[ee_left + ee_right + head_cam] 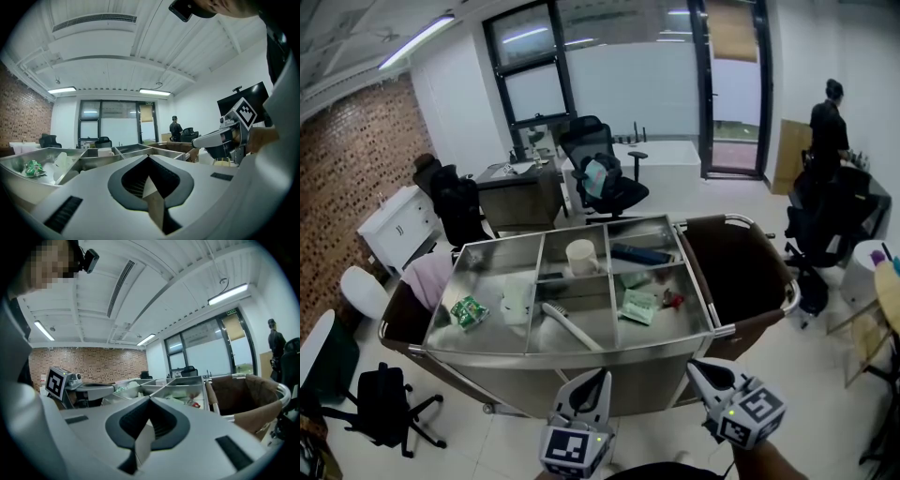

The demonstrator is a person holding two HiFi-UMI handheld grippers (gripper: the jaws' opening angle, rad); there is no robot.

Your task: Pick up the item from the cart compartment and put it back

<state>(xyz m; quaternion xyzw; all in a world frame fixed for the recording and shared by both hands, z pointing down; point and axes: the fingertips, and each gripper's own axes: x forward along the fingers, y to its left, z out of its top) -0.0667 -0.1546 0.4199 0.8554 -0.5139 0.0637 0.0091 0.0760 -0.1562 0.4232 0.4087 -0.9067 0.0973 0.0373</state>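
Holding both my left tongs [602,375] and right tongs [694,367] shut and empty just short of the cart [581,352]; its compartments hold a green packet [469,311] left, a white cup [581,256] mid-rear, a white handled tool [572,326] nearest my tongs.

Your head camera looks steeply down on the cart [572,350] from close behind its near rim. Both gripper cameras sit low, almost level, looking along their fingers [93,192] across that same cart. The left one catches your right gripper [194,141], and the right one your left gripper [111,389].
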